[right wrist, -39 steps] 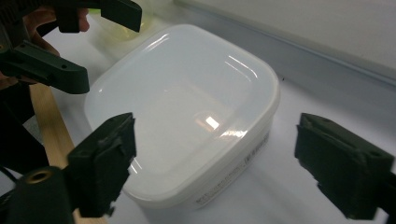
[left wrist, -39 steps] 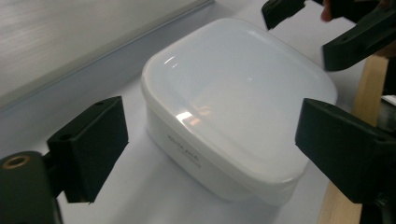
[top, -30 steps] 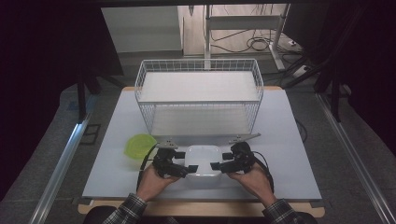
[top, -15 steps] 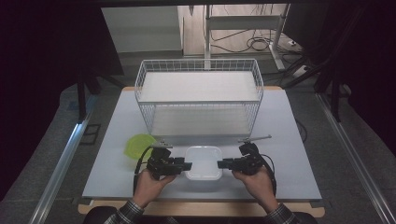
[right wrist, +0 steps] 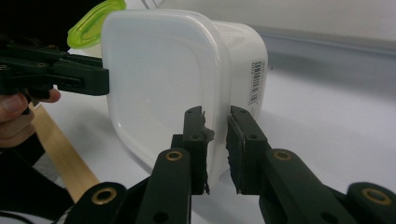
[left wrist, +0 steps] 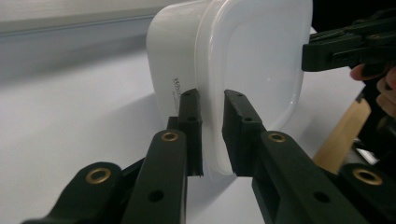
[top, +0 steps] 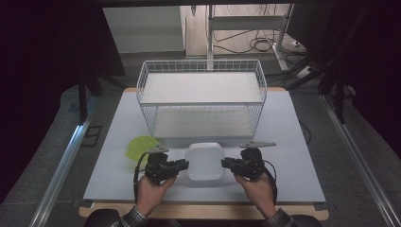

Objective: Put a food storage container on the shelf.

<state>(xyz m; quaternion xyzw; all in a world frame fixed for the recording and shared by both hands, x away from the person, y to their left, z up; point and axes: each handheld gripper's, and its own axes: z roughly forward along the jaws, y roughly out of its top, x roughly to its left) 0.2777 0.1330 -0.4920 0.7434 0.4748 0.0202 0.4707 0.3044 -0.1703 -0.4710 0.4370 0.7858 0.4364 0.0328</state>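
Things on your table beside the work

At your twelve o'clock stands a white wire basket (top: pixel 202 101); at ten o'clock a green lid (top: pixel 140 146) lies on the pale table (top: pixel 302 142).

white lidded container (top: pixel 204 161) | square, rounded corners (label on side) | near table edge, before wire basket (top: pixel 201 101)

Beyond your grippers lies a dim room: grey floor (top: pixel 56 156), a metal rail (top: pixel 64 163), tangled cables (top: pixel 265 45) behind the bench (top: pixel 293 142)
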